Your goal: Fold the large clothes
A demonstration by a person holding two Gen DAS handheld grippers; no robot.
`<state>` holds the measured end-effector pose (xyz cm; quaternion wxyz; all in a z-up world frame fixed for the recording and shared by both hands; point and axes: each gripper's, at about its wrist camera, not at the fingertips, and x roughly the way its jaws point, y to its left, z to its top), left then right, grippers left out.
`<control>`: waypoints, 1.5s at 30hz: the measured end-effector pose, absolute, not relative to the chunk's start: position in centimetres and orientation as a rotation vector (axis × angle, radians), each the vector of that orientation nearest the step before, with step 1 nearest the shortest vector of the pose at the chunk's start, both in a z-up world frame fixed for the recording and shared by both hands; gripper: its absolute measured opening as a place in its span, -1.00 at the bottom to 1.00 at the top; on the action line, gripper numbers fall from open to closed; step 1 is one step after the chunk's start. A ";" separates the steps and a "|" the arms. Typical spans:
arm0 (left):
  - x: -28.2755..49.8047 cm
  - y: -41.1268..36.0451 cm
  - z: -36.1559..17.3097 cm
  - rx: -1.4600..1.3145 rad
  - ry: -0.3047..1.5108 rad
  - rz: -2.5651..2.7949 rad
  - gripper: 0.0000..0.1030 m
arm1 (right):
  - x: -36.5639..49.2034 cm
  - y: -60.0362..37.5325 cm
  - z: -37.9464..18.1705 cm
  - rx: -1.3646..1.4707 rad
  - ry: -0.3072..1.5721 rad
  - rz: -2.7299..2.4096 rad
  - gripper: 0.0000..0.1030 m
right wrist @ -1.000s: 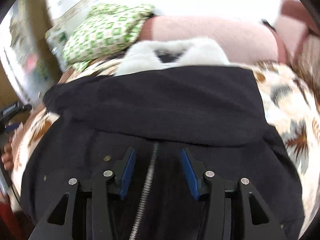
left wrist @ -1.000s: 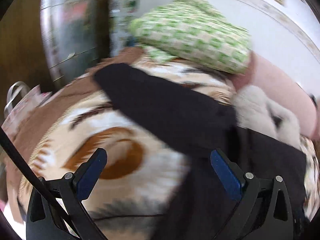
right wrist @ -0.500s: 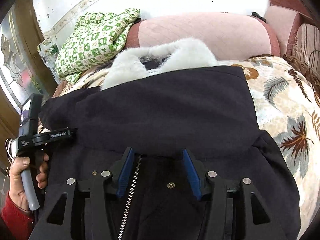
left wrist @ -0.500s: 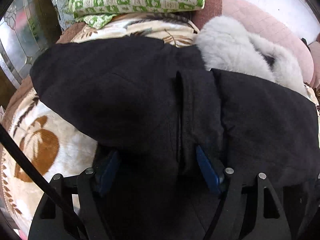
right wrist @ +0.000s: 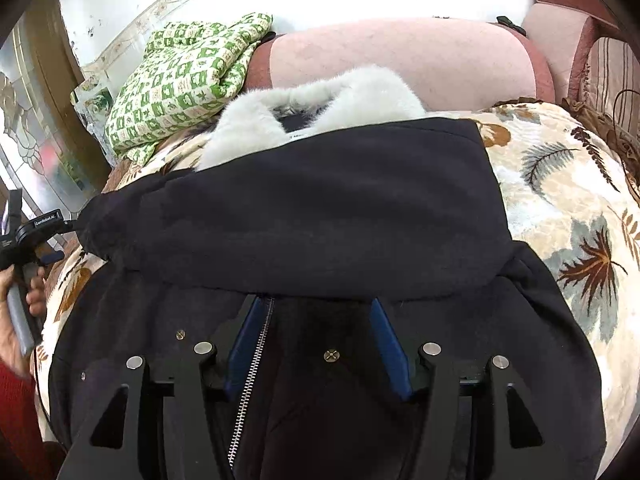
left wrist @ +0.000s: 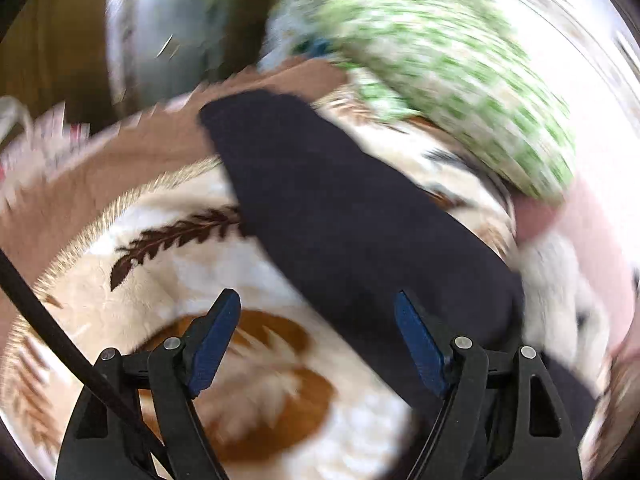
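Observation:
A black coat (right wrist: 320, 380) with a white fur collar (right wrist: 320, 92) lies front up on a leaf-print blanket (right wrist: 568, 200). One sleeve (right wrist: 300, 216) is folded across its chest. My right gripper (right wrist: 316, 302) rests on the coat's front just below that sleeve, its left finger beside the zipper (right wrist: 252, 376). Its jaws are opening, with coat cloth lying between them but not pinched. The left wrist view is blurred. There my left gripper (left wrist: 316, 296) hovers over the blanket (left wrist: 168, 280) at the sleeve's (left wrist: 340, 208) edge, jaws opening and holding nothing.
A green checked cloth (right wrist: 188, 76) lies at the back left against a pink sofa back (right wrist: 400, 60). A person's hand (right wrist: 34, 292) holds the left gripper's handle at the left edge. A glass-panelled door (right wrist: 36, 128) stands to the left.
The left gripper swung in over the coat's body half a second ago, then back out left over the blanket. The right jaws have widened; the right hand stayed put.

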<state>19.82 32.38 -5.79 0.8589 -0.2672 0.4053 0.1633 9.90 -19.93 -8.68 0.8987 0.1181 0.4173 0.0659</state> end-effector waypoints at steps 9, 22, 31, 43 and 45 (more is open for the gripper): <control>22.9 36.3 -9.7 -0.783 0.821 0.203 0.54 | 10.7 -18.1 -10.8 0.171 0.923 0.158 0.23; 23.1 30.0 -3.1 -0.510 0.742 0.201 -0.87 | 11.0 -18.5 -11.6 0.190 0.938 0.146 0.27; 17.9 14.3 3.8 -0.199 0.599 -0.164 -0.87 | 10.6 -20.7 -10.2 0.318 0.876 0.093 0.27; 14.6 -2.7 -6.3 0.253 0.828 -0.450 -0.07 | 9.6 -26.7 -7.5 0.457 0.783 -0.046 0.27; 12.6 -2.9 -5.7 0.278 0.806 -0.494 0.20 | 9.6 -27.1 -7.5 0.465 0.782 -0.050 0.27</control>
